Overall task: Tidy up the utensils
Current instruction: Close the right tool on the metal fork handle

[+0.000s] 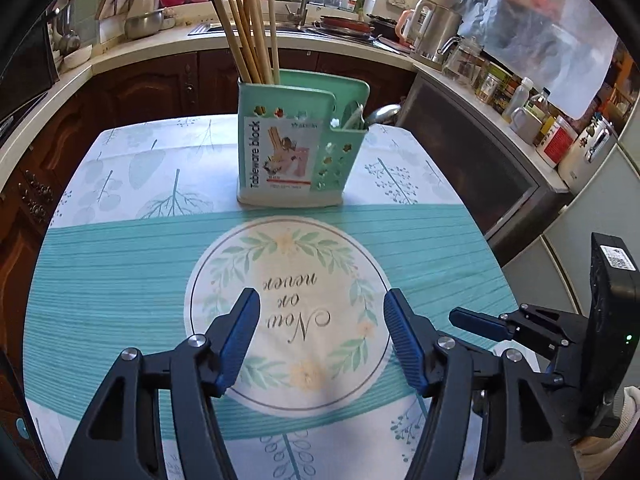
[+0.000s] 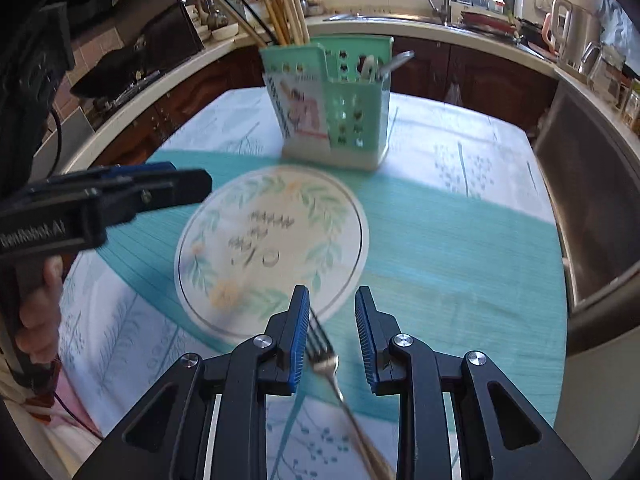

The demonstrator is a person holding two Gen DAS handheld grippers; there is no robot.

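A mint green utensil holder [image 1: 280, 152] [image 2: 320, 112] stands upright on the patterned tablecloth [image 1: 120, 272], far of the round print. Wooden chopsticks [image 1: 248, 28] [image 2: 284, 12] fill its tall compartment, and spoons [image 1: 356, 116] sit in the lower side one. My left gripper [image 1: 322, 296] [image 2: 192, 178] hovers open over the print with nothing between its fingers. My right gripper [image 2: 332, 292] [image 1: 456, 316] is near the table's front edge. A metal fork [image 2: 324, 356] lies between its jaws, tines forward beside the left pad, with a clear gap to the right pad. I cannot tell whether the fork rests on the cloth.
A kitchen counter [image 1: 160, 52] wraps behind the table, with a sink and tap [image 1: 300, 4], a kettle [image 1: 436, 28] and jars [image 1: 520, 100] on the right. A dark appliance [image 1: 460, 168] stands close to the table's right edge. A hand [image 2: 40, 312] holds the left gripper.
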